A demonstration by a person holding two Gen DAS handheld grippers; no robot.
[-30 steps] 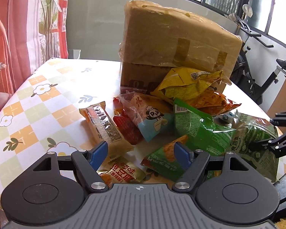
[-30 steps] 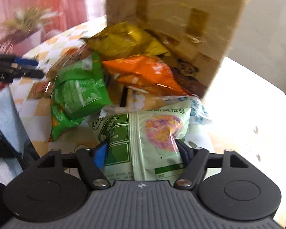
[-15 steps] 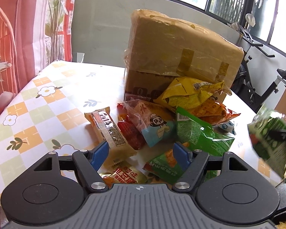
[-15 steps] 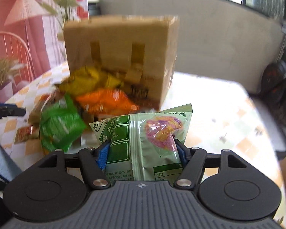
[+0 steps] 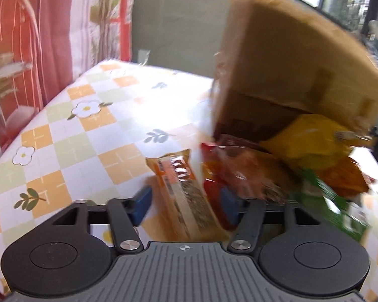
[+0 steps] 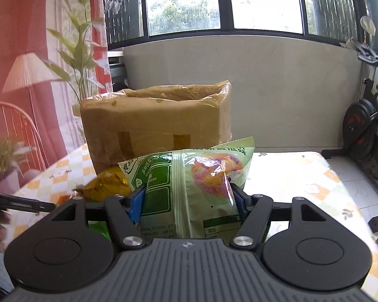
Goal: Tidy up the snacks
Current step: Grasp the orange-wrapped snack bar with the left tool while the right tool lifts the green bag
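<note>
My right gripper [image 6: 186, 201] is shut on a pale green snack bag [image 6: 194, 176] and holds it up in front of the open cardboard box [image 6: 156, 123]. My left gripper [image 5: 184, 203] is open, low over the table, with an orange-and-clear wafer pack [image 5: 181, 188] lying between its fingers. Beside that pack lie a red packet [image 5: 214, 191], a yellow bag [image 5: 312, 138], an orange bag [image 5: 345, 173] and a green bag [image 5: 332, 206], heaped against the box [image 5: 289, 70]. The left wrist view is blurred.
The table has a checked orange, green and white flower cloth [image 5: 88, 130]. An exercise bike [image 6: 365, 125] stands off the table's far right. A plant [image 6: 80, 50], a lamp [image 6: 27, 73] and red curtains are at the left. The left gripper's tip [image 6: 20, 203] shows at the right view's left edge.
My right gripper has lifted the pale green bag off the heap and raised it to face the box. My left gripper has moved forward and left, bringing the wafer pack between its fingers.
</note>
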